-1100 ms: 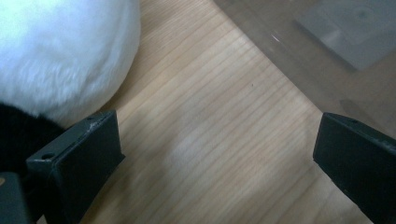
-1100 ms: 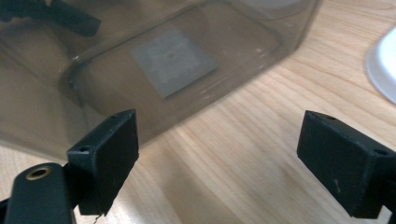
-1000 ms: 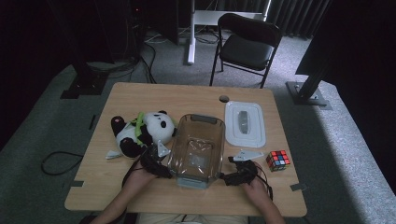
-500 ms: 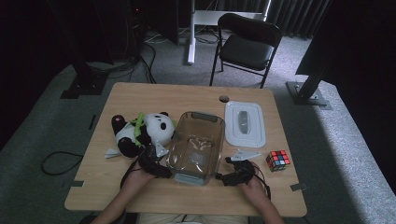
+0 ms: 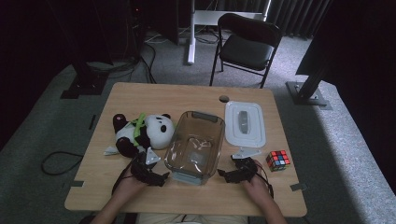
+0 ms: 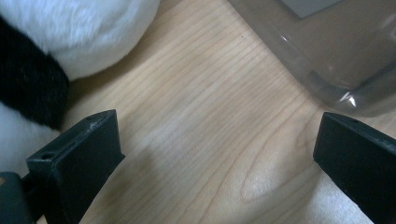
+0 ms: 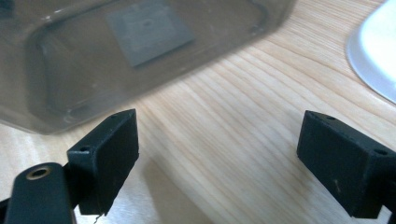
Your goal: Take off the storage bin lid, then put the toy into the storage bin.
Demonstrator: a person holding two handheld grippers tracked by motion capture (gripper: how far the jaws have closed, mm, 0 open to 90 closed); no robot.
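Left claw, right claw flank container.

panda left of container, lid right (cube nearer)

clear container, left gripper, right gripper
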